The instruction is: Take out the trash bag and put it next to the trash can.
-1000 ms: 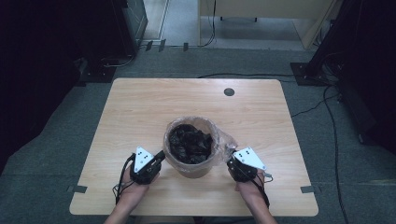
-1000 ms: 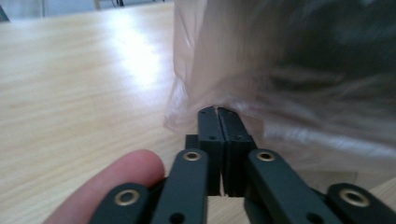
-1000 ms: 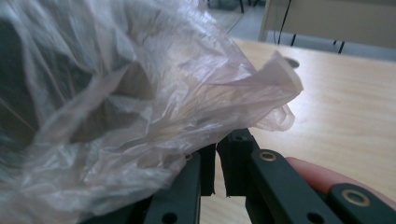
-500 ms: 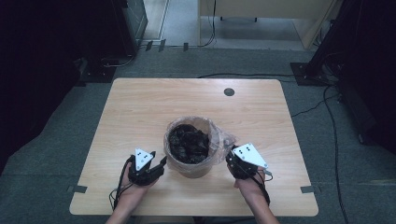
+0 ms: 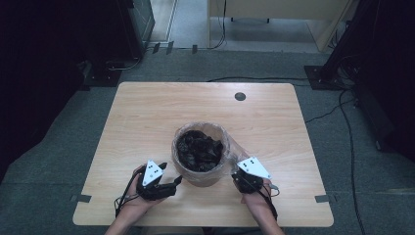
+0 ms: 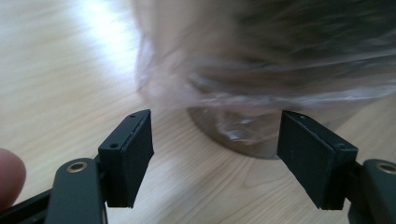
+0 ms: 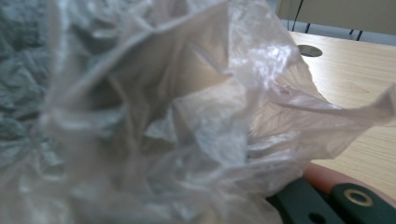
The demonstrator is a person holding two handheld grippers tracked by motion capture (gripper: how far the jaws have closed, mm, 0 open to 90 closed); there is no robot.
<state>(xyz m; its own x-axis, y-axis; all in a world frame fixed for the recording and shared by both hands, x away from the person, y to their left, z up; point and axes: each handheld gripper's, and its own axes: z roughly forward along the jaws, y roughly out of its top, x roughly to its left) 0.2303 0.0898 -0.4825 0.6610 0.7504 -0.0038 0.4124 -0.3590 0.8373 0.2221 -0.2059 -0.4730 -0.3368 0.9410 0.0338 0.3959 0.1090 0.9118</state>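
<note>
Below frame centre, the right gripper (image 5: 238, 172) pinches the clear plastic liner (image 5: 234, 147); the left gripper (image 5: 172, 175), jaws just opened and empty, should regrip the round bin's (image 5: 199, 177) film gently.

High view: above the table's (image 5: 147, 117) near edge, facing forward and down.
Gripper views: low, close, both facing the plastic-lined bin (image 5: 200, 152) (image 6: 261, 70) (image 7: 140, 116).

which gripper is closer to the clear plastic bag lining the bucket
Right. The right gripper is shut on the clear plastic bag liner at the round bucket's rim; the left gripper stands open just short of it.
</note>
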